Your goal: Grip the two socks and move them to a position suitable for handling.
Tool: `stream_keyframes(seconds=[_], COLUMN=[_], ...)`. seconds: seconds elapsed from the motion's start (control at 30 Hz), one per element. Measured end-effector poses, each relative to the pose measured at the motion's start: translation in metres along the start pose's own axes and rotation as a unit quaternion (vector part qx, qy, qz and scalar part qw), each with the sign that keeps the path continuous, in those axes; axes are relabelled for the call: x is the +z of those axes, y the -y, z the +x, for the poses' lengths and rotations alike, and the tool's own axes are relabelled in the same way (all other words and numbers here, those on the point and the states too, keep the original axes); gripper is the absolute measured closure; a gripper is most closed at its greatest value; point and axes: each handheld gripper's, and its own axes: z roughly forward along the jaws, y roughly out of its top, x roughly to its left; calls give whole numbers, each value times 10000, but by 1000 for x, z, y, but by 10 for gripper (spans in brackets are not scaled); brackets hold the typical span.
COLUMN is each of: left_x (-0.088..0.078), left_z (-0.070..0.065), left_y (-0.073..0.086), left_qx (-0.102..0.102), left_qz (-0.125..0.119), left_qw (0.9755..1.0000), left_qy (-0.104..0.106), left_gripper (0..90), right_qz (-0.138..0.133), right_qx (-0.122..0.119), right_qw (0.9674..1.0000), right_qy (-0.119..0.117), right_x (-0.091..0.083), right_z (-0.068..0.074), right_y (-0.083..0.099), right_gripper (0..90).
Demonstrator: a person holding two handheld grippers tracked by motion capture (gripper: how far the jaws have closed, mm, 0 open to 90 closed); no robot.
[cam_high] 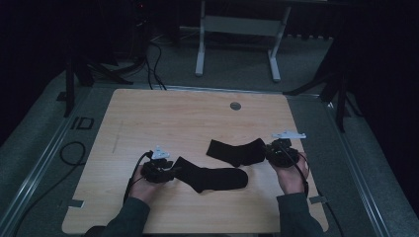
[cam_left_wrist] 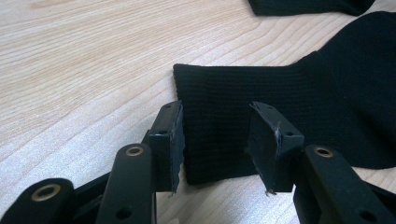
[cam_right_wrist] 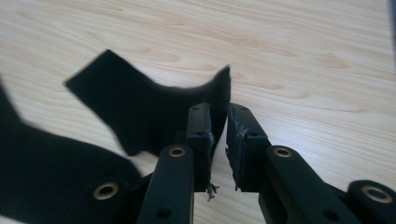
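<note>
Two black socks on the table point(cam_high: 148, 113): near sock point(cam_high: 212, 177) lies lengthwise left-right, cuff between the wide left gripper point(cam_high: 170, 171); far sock point(cam_high: 237, 150) right of centre, its end in the slightly parted right gripper point(cam_high: 269, 150); bare wood beyond.

The room is dim, the surroundings nearly black. Both gripper views are bright and even, though the sock point(cam_right_wrist: 135, 116) smears with motion blur.

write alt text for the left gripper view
Two black jaws of the left gripper stand open on either side of the cuff end of a black sock lying flat on a pale wooden table. A second black sock lies beyond.
</note>
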Motion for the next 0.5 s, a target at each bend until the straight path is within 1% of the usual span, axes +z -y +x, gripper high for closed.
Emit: stream_keyframes(seconds=[0.1,0.2,0.27,0.33,0.37,0.4,0.43,0.5], left_x=[0,0,1,1,1,1,0,0], left_z=[0,-1,-1,-1,-1,-1,0,0], left_y=[0,0,0,0,0,0,0,0], left_qx=[-16,-15,-21,-30,-30,-29,-25,-21], left_qz=[1,-1,-6,-16,-16,-20,-18,-14], left_qw=[10000,10000,10000,10000,10000,10000,10000,10000], left_qy=[7,6,9,13,13,15,13,11], left_gripper=[563,563,563,563,563,563,563,563], right_qz=[-8,-1,-24,43,43,85,128,175], right_qx=[-34,-114,-299,-500,-500,-627,-847,-1063], right_qw=[10000,9999,9995,9985,9985,9977,9958,9935], right_qy=[65,44,-77,-199,-199,-237,-315,-363], right_x=[-3,-2,2,9,9,13,21,27], right_z=[-4,-3,-1,2,2,4,8,13], right_y=[-2,-3,-6,-8,-8,-9,-11,-12], right_gripper=[762,756,751,746,746,745,745,742])
